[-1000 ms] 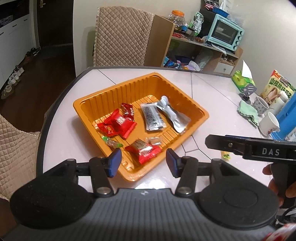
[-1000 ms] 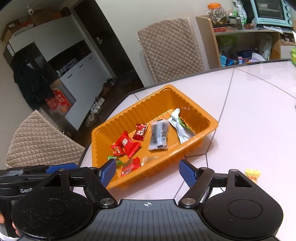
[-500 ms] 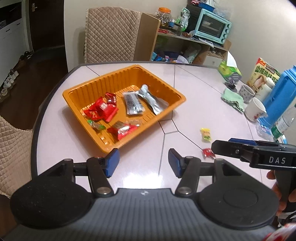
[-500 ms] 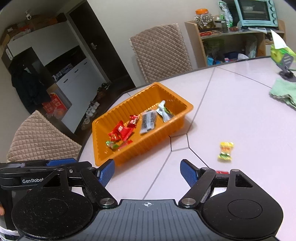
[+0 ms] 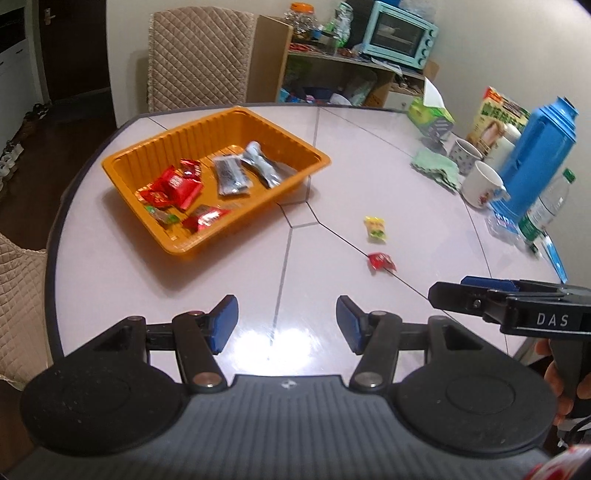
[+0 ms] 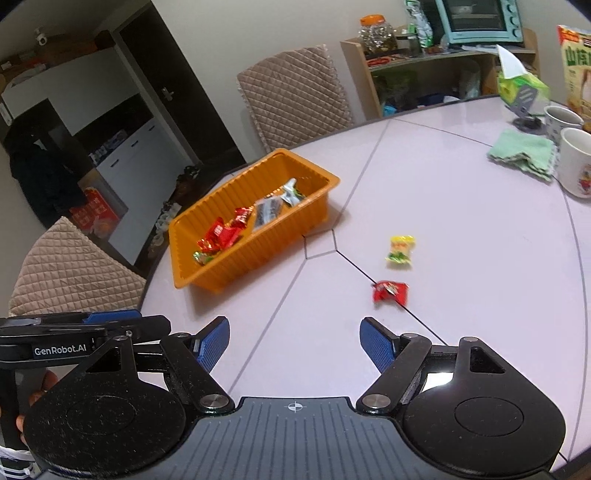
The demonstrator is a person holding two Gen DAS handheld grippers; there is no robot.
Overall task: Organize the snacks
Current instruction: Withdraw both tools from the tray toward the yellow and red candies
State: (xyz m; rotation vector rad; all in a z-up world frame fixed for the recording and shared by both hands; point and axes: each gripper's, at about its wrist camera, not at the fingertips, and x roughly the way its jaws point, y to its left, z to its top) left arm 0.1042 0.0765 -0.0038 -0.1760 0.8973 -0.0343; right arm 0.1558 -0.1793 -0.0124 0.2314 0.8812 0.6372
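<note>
An orange tray [image 5: 122, 162] [image 6: 280, 236] on the pale table holds several wrapped snacks: red packets [image 5: 171, 186], a dark packet [image 5: 229, 177] and a silver one [image 5: 260, 166]. Two snacks lie loose on the table to its right: a yellow candy [image 5: 375, 229] [image 6: 400, 250] and a red candy [image 5: 381, 261] [image 6: 390, 291]. My left gripper [image 5: 286, 323] is open and empty, near the table's front edge. My right gripper [image 6: 295, 341] is open and empty too, with the red candy just ahead of its right finger. In the left wrist view the right gripper's finger [image 5: 480, 301] shows at the right.
At the table's right stand mugs [image 5: 480, 181], a blue jug [image 5: 537, 153], a water bottle [image 5: 543, 212], a green cloth [image 5: 436, 166] [image 6: 524, 153], a tissue box [image 5: 430, 114] and a snack box [image 5: 498, 110]. Quilted chairs [image 5: 199, 59] [image 6: 70, 269] ring the table; a shelf with a toaster oven [image 5: 400, 35] stands behind.
Both grippers have drawn back and to the right from the tray, which now looks smaller and further left. The loose yellow and red candies have come into view. The left jaws opened a little.
</note>
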